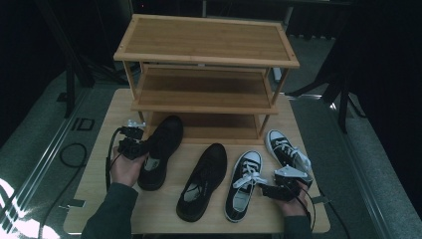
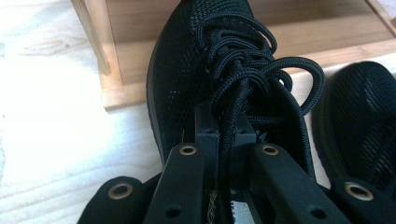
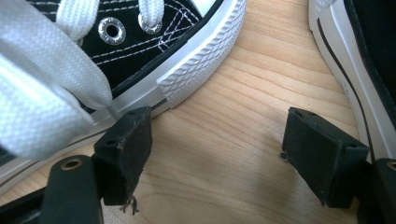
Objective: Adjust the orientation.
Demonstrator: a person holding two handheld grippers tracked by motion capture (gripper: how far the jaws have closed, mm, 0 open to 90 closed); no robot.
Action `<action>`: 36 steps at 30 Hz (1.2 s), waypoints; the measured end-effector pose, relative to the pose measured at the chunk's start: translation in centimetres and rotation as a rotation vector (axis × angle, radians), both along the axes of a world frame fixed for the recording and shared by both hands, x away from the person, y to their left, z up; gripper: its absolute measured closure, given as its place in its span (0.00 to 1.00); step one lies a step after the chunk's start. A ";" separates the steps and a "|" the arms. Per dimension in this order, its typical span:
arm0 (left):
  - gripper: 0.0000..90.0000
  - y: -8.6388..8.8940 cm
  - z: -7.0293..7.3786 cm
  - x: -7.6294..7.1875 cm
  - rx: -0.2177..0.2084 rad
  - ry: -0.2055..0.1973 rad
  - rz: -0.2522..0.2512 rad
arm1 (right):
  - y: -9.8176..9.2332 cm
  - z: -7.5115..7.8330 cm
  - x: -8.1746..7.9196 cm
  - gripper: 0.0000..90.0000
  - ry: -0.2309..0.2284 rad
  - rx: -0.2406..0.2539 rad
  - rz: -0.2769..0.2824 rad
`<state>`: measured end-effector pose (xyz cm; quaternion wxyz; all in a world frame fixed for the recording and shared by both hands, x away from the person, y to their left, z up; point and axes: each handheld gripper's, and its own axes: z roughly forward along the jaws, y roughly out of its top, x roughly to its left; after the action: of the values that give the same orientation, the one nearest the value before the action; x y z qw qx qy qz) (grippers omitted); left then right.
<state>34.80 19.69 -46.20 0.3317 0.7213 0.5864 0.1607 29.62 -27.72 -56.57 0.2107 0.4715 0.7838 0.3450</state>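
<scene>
Left claw (image 2: 225, 133) tight on black shoe's (image 2: 201, 60) laces (image 2: 243, 88).

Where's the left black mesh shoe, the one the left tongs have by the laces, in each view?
High view: the black mesh shoe lies left of centre, toe at the rack's bottom shelf, beside the left tongs.
Left gripper view: centre, toe up, its laces pinched between the jaws.
Right gripper view: not in it; that one looks at the white-laced sneakers.
Shared landmark: the pale wooden table.
</scene>
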 end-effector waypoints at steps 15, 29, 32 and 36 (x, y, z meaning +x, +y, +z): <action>0.96 -0.6 -0.9 3.7 0.025 -0.012 0.100 | 0.0 0.0 0.0 0.27 0.000 0.000 0.000; 0.95 -0.9 -1.7 5.4 0.021 -0.048 0.150 | 0.0 0.0 0.0 0.27 0.000 0.000 0.000; 0.89 -0.9 -1.9 5.4 0.047 -0.046 0.120 | 0.0 0.0 0.0 0.27 0.000 -0.001 0.000; 0.80 -0.8 -2.1 5.3 0.061 -0.039 0.086 | 0.0 0.0 0.0 0.27 0.000 0.000 0.000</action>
<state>40.14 18.93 -48.27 0.3139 0.7017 0.6053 0.2067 29.62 -27.72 -56.57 0.2106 0.4716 0.7838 0.3449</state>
